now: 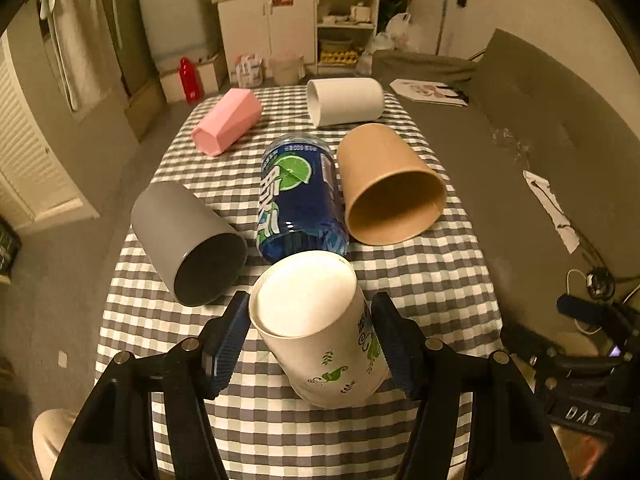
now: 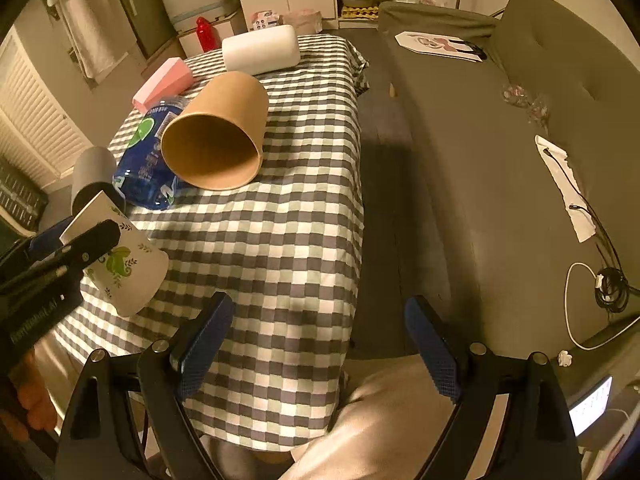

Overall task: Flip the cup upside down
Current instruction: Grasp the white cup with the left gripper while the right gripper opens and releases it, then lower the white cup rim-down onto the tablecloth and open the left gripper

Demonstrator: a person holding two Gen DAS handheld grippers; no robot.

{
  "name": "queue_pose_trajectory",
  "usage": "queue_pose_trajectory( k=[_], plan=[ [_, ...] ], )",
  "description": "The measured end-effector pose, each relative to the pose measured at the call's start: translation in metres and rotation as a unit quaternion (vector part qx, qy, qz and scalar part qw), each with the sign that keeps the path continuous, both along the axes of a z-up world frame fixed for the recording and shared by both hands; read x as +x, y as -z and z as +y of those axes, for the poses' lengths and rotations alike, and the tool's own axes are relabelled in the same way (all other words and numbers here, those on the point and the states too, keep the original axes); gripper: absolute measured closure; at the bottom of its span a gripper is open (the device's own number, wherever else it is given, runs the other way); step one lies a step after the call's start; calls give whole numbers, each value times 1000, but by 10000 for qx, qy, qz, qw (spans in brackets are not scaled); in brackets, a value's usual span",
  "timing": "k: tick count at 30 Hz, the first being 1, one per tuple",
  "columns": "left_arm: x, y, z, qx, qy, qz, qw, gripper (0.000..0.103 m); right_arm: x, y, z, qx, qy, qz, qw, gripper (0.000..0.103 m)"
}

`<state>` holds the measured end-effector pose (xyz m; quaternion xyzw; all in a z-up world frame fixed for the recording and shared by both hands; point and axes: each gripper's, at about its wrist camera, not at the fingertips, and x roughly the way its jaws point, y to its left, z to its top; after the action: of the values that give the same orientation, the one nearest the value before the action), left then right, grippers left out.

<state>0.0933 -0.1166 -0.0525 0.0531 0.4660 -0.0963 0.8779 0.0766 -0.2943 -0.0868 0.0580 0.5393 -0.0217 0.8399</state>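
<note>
My left gripper (image 1: pixel 310 332) is shut on a white paper cup with green leaf print (image 1: pixel 320 336). The cup is tilted, its flat base toward the camera and its mouth down toward the checked tablecloth (image 1: pixel 420 280). The right wrist view shows the same cup (image 2: pixel 124 272) held by the left gripper (image 2: pixel 80 248) at the table's near left, its lower rim at or just above the cloth. My right gripper (image 2: pixel 316 336) is open and empty above the table's near right edge.
Lying on their sides on the table are a grey cup (image 1: pixel 188 236), a blue can (image 1: pixel 300 196), a brown paper cup (image 1: pixel 388 184), a pink cup (image 1: pixel 226 120) and a white cup (image 1: pixel 344 100). A grey sofa (image 2: pixel 500 160) stands right of the table.
</note>
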Motion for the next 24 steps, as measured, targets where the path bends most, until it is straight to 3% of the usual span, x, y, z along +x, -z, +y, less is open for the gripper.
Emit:
queue_pose_trajectory(
  k=[4,7,16,24],
  plan=[
    [-9,5,2,-255,49,-24,9997,38,-1,-5,-1,-35,57,-65,10000,15],
    [-14,12,2,-311,72,-91,9994,21,-2,-9,-2,-36,76,-138,9999,15],
    [-12,38,12,-708,40,-7,9975,26,-3,-6,0,-17,77,-121,9999,15],
    [-8,29,14,-784,18,-281,9965,26,-4,-10,1,-87,72,-152,9998,15]
  ],
)
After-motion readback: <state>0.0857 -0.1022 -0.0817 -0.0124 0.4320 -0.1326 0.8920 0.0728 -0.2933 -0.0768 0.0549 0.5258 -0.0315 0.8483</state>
